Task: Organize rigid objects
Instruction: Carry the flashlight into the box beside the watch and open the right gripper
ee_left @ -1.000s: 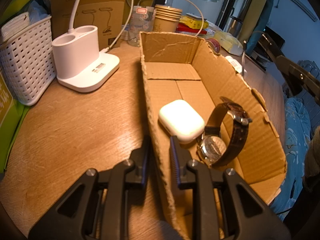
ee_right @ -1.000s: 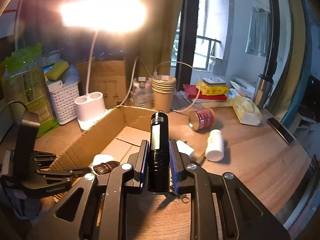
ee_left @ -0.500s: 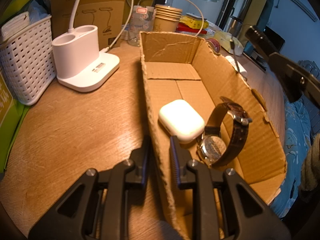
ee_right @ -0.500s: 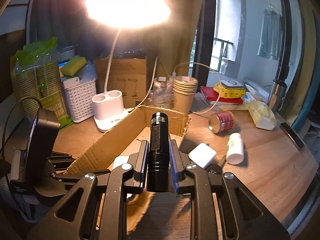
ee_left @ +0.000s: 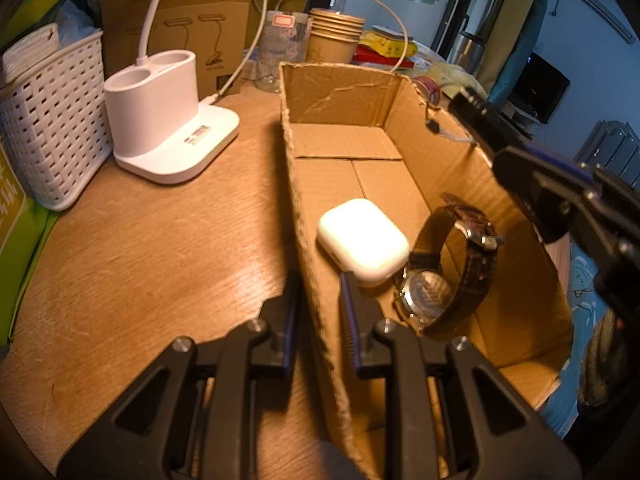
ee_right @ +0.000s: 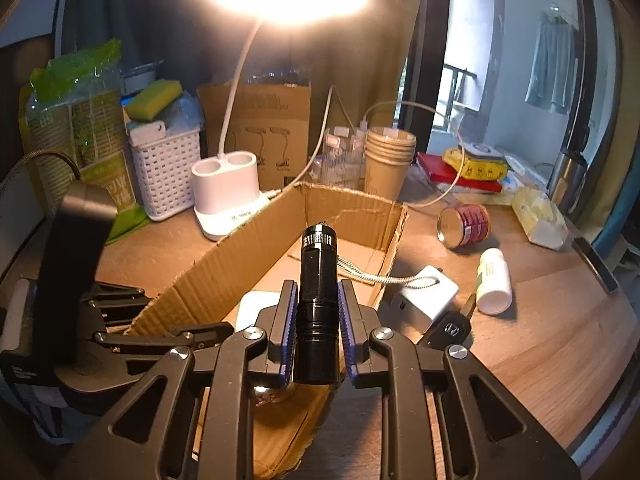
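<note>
A cardboard box [ee_left: 344, 96] lies open on the wooden desk and also shows in the right wrist view [ee_right: 224, 264]. In it lie a white earbud case [ee_left: 362, 238] and a brown-strap watch [ee_left: 452, 272]. My left gripper [ee_left: 318, 280] is shut on the box's left wall. My right gripper [ee_right: 318, 292] is shut on a black flashlight [ee_right: 318, 276] and holds it above the box's near right wall. The flashlight [ee_left: 480, 116] and its wrist cord show over the right wall in the left wrist view.
A white lamp base [ee_left: 168, 120], a white basket [ee_left: 48, 120] and paper cups [ee_left: 336, 36] stand behind the box. Right of the box lie a white charger [ee_right: 424, 300], a car key [ee_right: 452, 324], a white pill bottle [ee_right: 494, 276] and a red can [ee_right: 466, 224].
My right gripper has carried the flashlight left and forward, from beside the box to over its right wall. My left gripper has stayed clamped on the left wall.
</note>
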